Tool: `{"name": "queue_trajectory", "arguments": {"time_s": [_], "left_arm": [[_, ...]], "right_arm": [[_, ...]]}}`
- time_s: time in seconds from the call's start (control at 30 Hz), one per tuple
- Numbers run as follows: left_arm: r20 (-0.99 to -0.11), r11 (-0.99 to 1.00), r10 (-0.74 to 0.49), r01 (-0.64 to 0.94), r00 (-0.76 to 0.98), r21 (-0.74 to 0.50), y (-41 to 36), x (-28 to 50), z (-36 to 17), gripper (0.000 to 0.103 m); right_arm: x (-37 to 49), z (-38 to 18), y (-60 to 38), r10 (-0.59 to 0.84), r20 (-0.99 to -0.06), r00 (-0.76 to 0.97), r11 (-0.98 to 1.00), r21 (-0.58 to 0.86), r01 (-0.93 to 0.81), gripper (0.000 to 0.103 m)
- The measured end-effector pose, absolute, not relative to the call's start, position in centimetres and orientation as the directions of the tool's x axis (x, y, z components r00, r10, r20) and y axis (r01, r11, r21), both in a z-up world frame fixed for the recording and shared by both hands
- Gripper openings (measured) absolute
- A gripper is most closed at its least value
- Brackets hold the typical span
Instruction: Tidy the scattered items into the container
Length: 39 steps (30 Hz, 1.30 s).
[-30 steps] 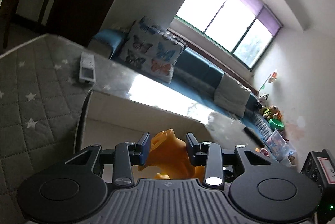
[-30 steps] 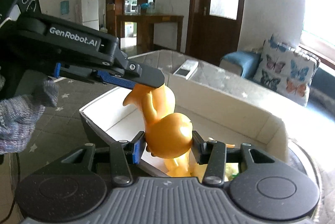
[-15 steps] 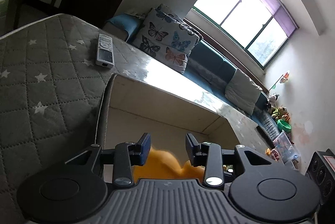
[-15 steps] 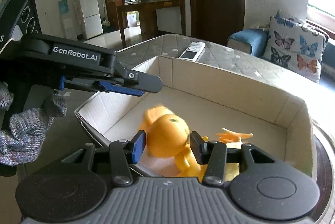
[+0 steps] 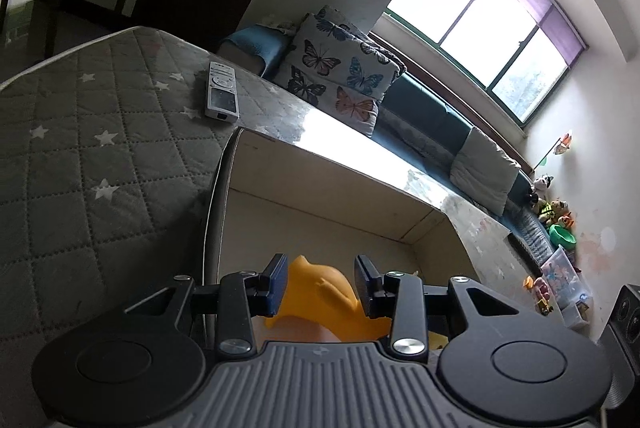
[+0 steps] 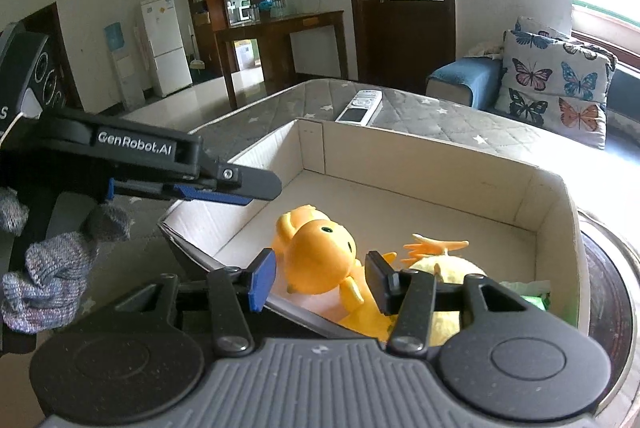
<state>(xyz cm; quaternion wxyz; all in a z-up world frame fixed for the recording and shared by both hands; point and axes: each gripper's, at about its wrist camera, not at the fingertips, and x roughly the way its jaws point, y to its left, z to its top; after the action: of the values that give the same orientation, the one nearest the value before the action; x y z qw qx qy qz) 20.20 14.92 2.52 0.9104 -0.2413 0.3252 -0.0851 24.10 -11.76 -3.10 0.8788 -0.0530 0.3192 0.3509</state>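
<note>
An open cardboard box [image 6: 460,164] sits on a grey quilted worktop [image 5: 80,156] printed with white stars. Inside the box, toward its 7 o'clock corner, lies an orange toy figure [image 6: 320,260] on the box floor, with a yellow toy [image 6: 452,268] just beside it at 3 o'clock and something green [image 6: 532,298] beyond that. The right tongs [image 6: 320,280] hang over the box's near edge; their jaws have just been opening and stand apart on either side of the orange figure without pressing it. The left tongs [image 5: 320,284] are also apart, framing the same orange toy below them, not clamped. A gloved hand [image 6: 48,268] holds the left tool. A white remote control [image 5: 222,90] lies on the worktop at 11 o'clock from the box.
</note>
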Motion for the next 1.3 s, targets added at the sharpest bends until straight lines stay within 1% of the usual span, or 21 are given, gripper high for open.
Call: {"name": "queue_trajectory", "arguments": {"time_s": [0.07,0.13,0.3,0.33,0.37,0.4,0.5,0.53,0.63,0.67,0.7,0.8,0.87,0.97,1.0,1.03,1.3], "left_arm": [[-0.554,0.873,-0.304,-0.006,0.775,-0.487,14.8,19.7,2.7,0.039],[-0.555,0.876,-0.295,-0.011,0.778,-0.482,14.7,19.3,2.9,0.039],[-0.554,0.885,-0.275,-0.020,0.786,-0.466,13.9,17.7,3.6,0.039],[-0.559,0.889,-0.266,-0.025,0.786,-0.457,13.6,17.4,3.7,0.039],[-0.564,0.893,-0.256,-0.031,0.785,-0.449,13.4,17.0,3.8,0.039],[-0.568,0.895,-0.249,-0.037,0.785,-0.444,13.1,16.7,3.8,0.039],[-0.576,0.897,-0.231,-0.057,0.784,-0.438,12.5,15.7,3.9,0.039],[-0.578,0.899,-0.223,-0.064,0.785,-0.433,12.2,15.4,4.0,0.039],[-0.584,0.907,-0.197,-0.080,0.788,-0.414,11.4,14.3,4.1,0.039],[-0.585,0.908,-0.192,-0.084,0.788,-0.411,11.2,14.0,4.2,0.039],[-0.585,0.908,-0.190,-0.085,0.788,-0.411,11.0,13.7,4.2,0.039],[-0.581,0.911,-0.185,-0.084,0.793,-0.405,10.2,12.7,4.4,0.039],[-0.577,0.918,-0.173,-0.082,0.798,-0.387,9.5,12.1,4.6,0.039],[-0.579,0.926,-0.165,-0.076,0.799,-0.369,8.6,11.4,4.7,0.039],[-0.581,0.929,-0.163,-0.075,0.797,-0.363,8.4,11.3,4.7,0.039],[-0.584,0.931,-0.159,-0.076,0.796,-0.357,8.1,11.1,4.7,0.039],[-0.603,0.941,-0.122,-0.102,0.788,-0.323,7.0,9.7,4.2,0.039]], "right_arm": [[23.6,-2.8,-12.0,0.588,-0.586,0.558,0.748,0.130,-0.651,0.052],[22.9,-2.5,-12.3,0.588,-0.578,0.566,0.748,0.122,-0.653,0.058],[20.8,-2.4,-12.8,0.570,-0.559,0.602,0.757,0.072,-0.650,0.058],[20.4,-2.4,-12.9,0.569,-0.555,0.607,0.758,0.066,-0.649,0.060],[20.0,-2.3,-13.1,0.567,-0.549,0.615,0.761,0.062,-0.646,0.065],[19.5,-2.3,-13.3,0.567,-0.543,0.620,0.762,0.060,-0.645,0.068],[18.4,-2.5,-13.9,0.566,-0.530,0.632,0.768,0.059,-0.638,0.070],[18.0,-2.6,-14.1,0.565,-0.528,0.634,0.770,0.061,-0.635,0.074],[17.1,-2.8,-14.9,0.559,-0.524,0.642,0.781,0.073,-0.620,0.076],[16.9,-3.0,-15.1,0.559,-0.524,0.642,0.783,0.081,-0.617,0.082],[16.7,-3.0,-15.4,0.559,-0.523,0.643,0.785,0.086,-0.613,0.084],[15.9,-3.3,-16.1,0.554,-0.517,0.653,0.795,0.095,-0.600,0.087],[15.4,-3.3,-16.6,0.553,-0.513,0.657,0.800,0.105,-0.591,0.095],[14.7,-3.4,-17.2,0.547,-0.505,0.668,0.808,0.110,-0.578,0.097],[14.5,-3.4,-17.4,0.543,-0.504,0.672,0.812,0.111,-0.573,0.098],[14.3,-3.4,-17.6,0.539,-0.500,0.677,0.816,0.113,-0.567,0.102],[13.0,-3.7,-18.5,0.503,-0.495,0.708,0.849,0.129,-0.513,0.103]]}}
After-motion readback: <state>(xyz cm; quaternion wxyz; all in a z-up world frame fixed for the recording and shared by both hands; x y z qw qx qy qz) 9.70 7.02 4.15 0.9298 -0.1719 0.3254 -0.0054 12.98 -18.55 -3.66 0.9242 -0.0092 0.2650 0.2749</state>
